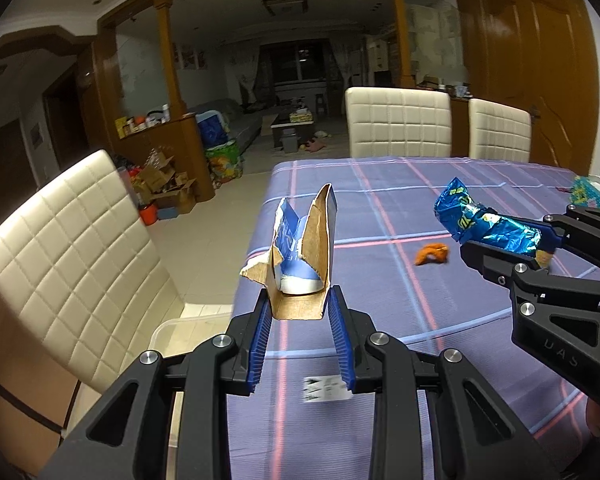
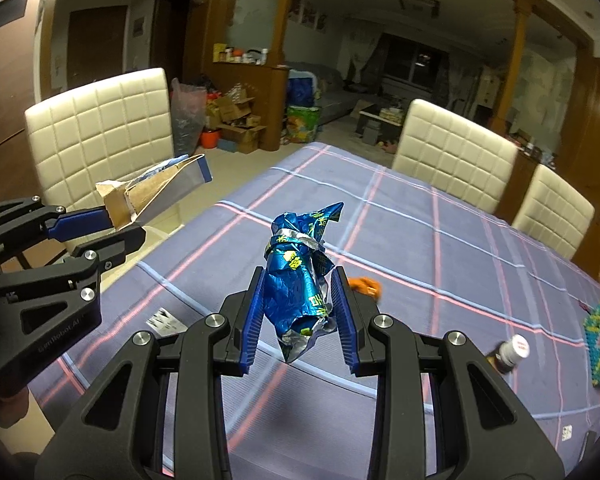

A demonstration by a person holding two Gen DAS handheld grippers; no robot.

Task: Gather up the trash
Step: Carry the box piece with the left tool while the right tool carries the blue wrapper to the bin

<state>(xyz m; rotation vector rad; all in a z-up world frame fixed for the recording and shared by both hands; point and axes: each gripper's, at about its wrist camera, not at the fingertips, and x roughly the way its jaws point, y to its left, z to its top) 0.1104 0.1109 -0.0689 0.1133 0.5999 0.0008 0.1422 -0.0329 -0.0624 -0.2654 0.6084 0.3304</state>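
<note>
One capped bottle (image 2: 510,354) appears right-wrist only.

The black body of the right tongs (image 1: 550,246) carries raised letters reading "UAS", seen from the left wrist view. The black body of the left tongs (image 2: 120,226) carries lettering that reads roughly "GenRobot.AI", seen from the right wrist view. The crumpled blue foil wrapper (image 2: 300,276) bears yellow-green printed characters, too creased to read. The torn cardboard box (image 1: 300,248) shows pale letters on its blue face, only fragments and not legible. A small white printed slip (image 1: 327,389) on the counter (image 1: 440,184) is blurred and unreadable.
</note>
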